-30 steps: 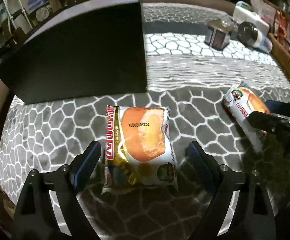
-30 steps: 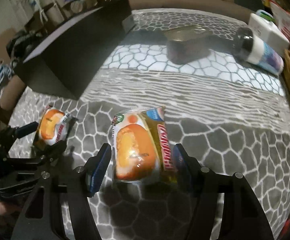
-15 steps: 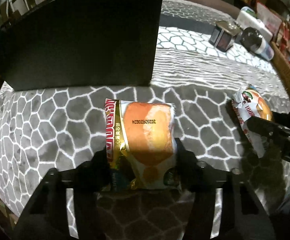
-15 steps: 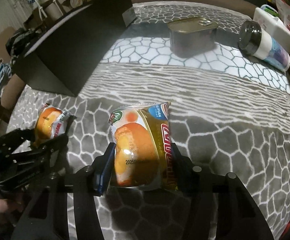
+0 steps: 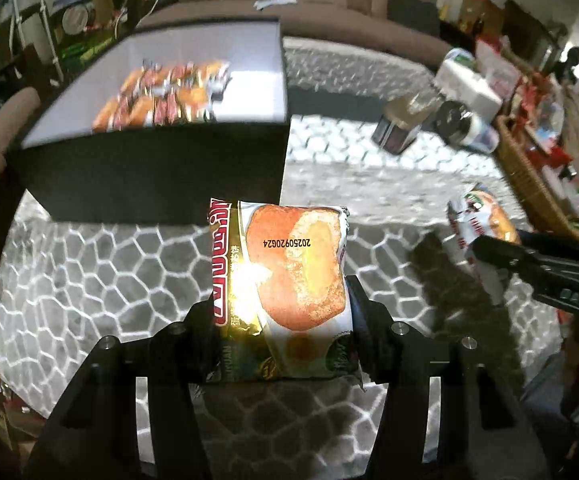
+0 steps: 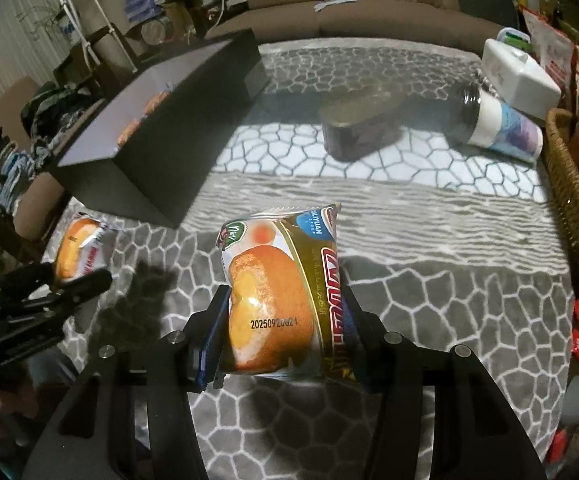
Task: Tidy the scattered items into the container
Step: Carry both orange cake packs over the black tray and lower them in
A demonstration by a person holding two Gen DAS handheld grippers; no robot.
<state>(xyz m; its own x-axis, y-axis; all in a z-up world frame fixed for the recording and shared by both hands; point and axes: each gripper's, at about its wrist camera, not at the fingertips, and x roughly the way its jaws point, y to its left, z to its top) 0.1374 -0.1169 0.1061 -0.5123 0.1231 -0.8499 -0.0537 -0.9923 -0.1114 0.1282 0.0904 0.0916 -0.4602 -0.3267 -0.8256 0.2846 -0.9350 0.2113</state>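
While each of your grippers pinches a snack pack, left gripper (image 5: pixel 279 304) holds its pack (image 5: pixel 285 272) and right gripper (image 6: pixel 285 324) its own (image 6: pixel 281 296), both clear of the tabletop (image 6: pixel 429 280), with the box (image 5: pixel 161 120) at eleven o'clock.

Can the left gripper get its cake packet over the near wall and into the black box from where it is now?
Probably yes. The left gripper is shut on its orange cake packet, lifted clear of the grey patterned cloth. The open black rectangular box sits straight ahead, nothing between; its white floor has bare room beside the snack packets.
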